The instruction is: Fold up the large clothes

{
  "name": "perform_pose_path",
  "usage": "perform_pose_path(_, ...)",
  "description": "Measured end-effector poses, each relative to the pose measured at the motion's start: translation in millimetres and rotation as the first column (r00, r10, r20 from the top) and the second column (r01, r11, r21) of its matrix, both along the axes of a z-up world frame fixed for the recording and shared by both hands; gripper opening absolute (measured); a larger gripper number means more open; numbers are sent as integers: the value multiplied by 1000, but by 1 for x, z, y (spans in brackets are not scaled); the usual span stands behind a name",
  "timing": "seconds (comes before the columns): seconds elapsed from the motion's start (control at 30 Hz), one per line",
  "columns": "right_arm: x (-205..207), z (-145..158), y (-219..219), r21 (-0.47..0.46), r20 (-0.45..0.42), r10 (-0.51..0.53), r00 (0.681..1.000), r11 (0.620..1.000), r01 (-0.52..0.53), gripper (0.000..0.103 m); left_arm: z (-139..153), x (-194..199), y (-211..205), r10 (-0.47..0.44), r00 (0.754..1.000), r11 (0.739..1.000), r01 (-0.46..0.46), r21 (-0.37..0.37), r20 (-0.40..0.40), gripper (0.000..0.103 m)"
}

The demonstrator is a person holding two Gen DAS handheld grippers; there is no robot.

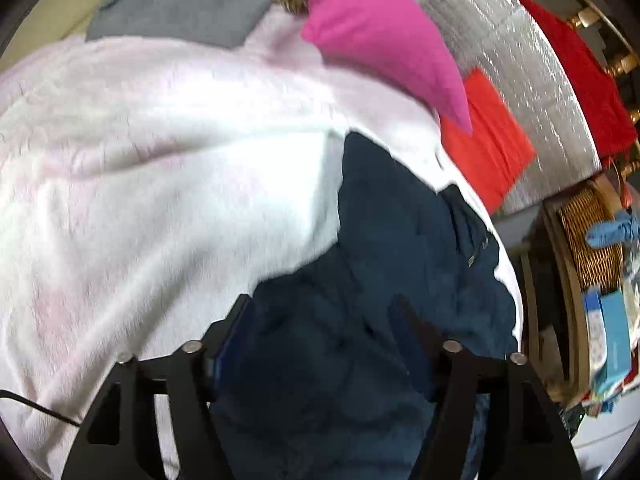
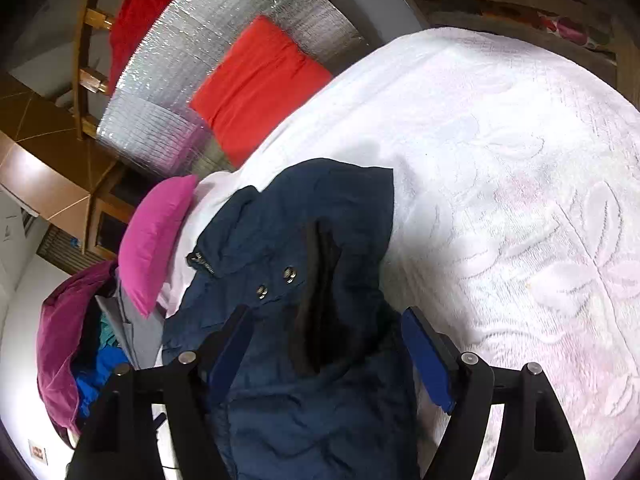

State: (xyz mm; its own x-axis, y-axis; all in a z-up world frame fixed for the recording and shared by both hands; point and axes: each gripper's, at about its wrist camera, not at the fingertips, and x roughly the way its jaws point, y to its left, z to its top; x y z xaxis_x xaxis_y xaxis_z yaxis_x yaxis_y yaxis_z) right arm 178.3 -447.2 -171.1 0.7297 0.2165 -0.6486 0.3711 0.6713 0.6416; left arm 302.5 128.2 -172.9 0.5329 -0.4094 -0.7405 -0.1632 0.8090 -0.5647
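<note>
Left gripper [image 1: 324, 316]: seen nearest the lens in the left wrist view, its two black fingers spread wide apart over dark fabric; nothing is clamped between them.
Right gripper [image 2: 332, 332]: likewise spread apart, with blue pads [image 2: 428, 356] shown on the inner faces; the cloth lies in the gap but is not pinched.
Navy jacket [image 2: 304, 264]: laid crumpled on the bed, directly beneath and between both pairs of fingers; two metal snaps [image 2: 275, 282] and a small label on a flap are shown in the right wrist view. In the left wrist view the same jacket [image 1: 384, 264] is blurred, and its folds cannot be made out.
White bedspread [image 2: 500, 168]: spread under the jacket, with a raised leaf pattern; a faint pink tint is seen on it in the left wrist view [image 1: 140, 160].
Pink pillow [image 1: 380, 28]: set on the bedspread beyond the jacket, just beside its far edge in the right wrist view.
Orange-red folded cloth [image 2: 260, 84]: laid on a silver quilted mat [image 2: 168, 88] beside the bed, apart from the jacket.
Grey garment [image 1: 188, 0]: laid at the far end of the bedspread, next to the pink pillow.
Wicker basket [image 1: 588, 240]: seen at the right edge of the left wrist view, off the bed.
</note>
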Motion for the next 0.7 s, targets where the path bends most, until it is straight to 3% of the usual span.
perform_pose_path(0.13, 24, -20, 5, -47, -68, 5, 998, 999, -8, 79, -9, 19, -12, -11, 1000, 999, 11, 47, 5, 75)
perform_pose_path(0.3, 41, -34, 13, -83, -87, 15, 996, 996, -23, 78, -21, 34, -34, -20, 1000, 992, 19, 128, 7, 75)
perform_pose_path(0.5, 47, -35, 31, -188, -115, 45, 992, 980, -66, 55, -25, 39, -47, -56, 998, 979, 48, 198, 37, 75)
perform_pose_path(0.57, 46, -30, 37, -228, -111, 48, 993, 971, -72, 47, -26, 38, -55, -66, 997, 966, 55, 254, 36, 73)
perform_pose_path(0.6, 45, -26, 40, -251, -104, 46, 993, 965, -71, 41, -26, 38, -59, -75, 996, 961, 59, 271, 48, 67)
perform_pose_path(0.7, 40, -18, 46, -291, -78, 41, 996, 955, -62, 37, -23, 35, -68, -89, 994, 937, 61, 343, 66, 64)
